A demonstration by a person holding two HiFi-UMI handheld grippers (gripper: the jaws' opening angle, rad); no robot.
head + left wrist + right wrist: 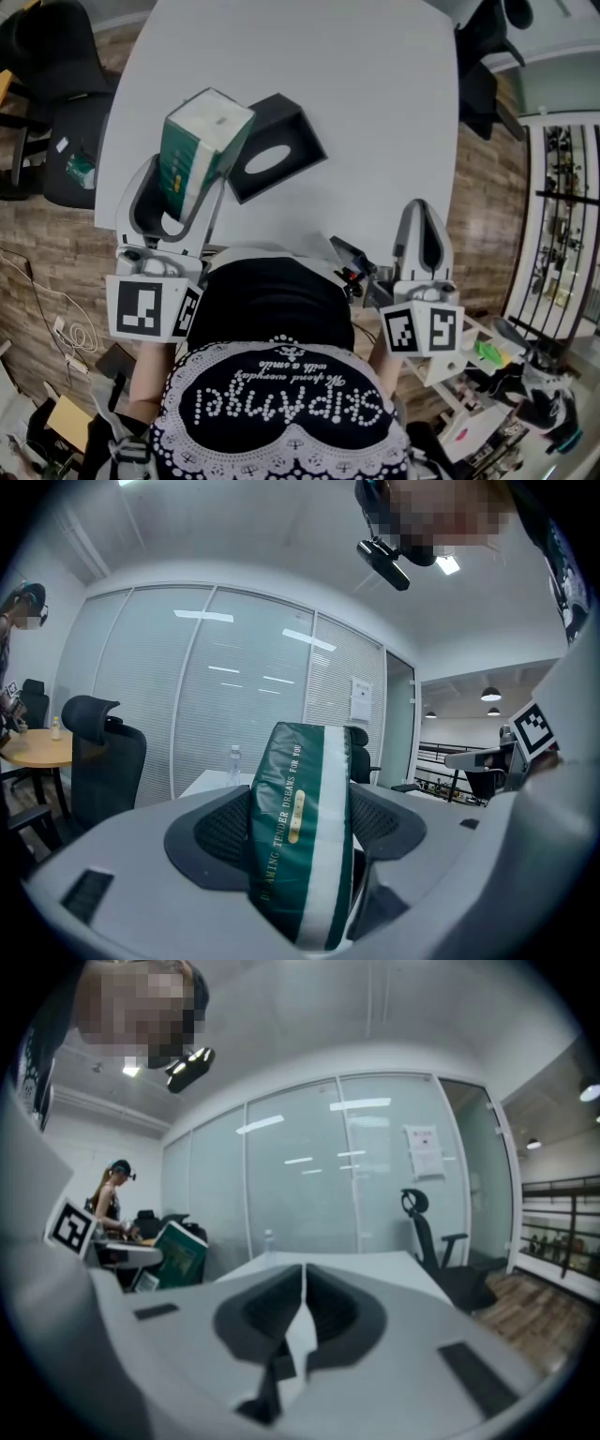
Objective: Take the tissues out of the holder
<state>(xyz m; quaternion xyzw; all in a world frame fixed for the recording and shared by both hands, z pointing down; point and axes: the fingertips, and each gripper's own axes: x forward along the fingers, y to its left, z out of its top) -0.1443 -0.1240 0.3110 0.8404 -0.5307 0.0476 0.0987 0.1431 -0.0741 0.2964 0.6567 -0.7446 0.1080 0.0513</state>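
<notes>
Nearest the head camera is the person's black top with its beaded lettering, and a gripper stands out on each side of it. The left gripper has its fingers clenched on a pack of tissues, a dark green wrapper with a white band and gold lettering. The pads press its two broad faces, and the pack stands upright between them. In the head view the pack is raised above the near left part of the bench, clear of the holder.

The right gripper hangs at the near right edge of the bench, well apart from the pack. Its fingers are pressed together with nothing between them.

Just past the pack, the holder lies on the bench, a black box with an oval opening in the face turned towards the head camera. The rest of the white bench top stretches away beyond it, with a small clear bottle near its far end.

Black office chairs stand on the wood floor round the bench. Behind them runs a frosted glass wall. Another person stands far off at the left of the right gripper view.
</notes>
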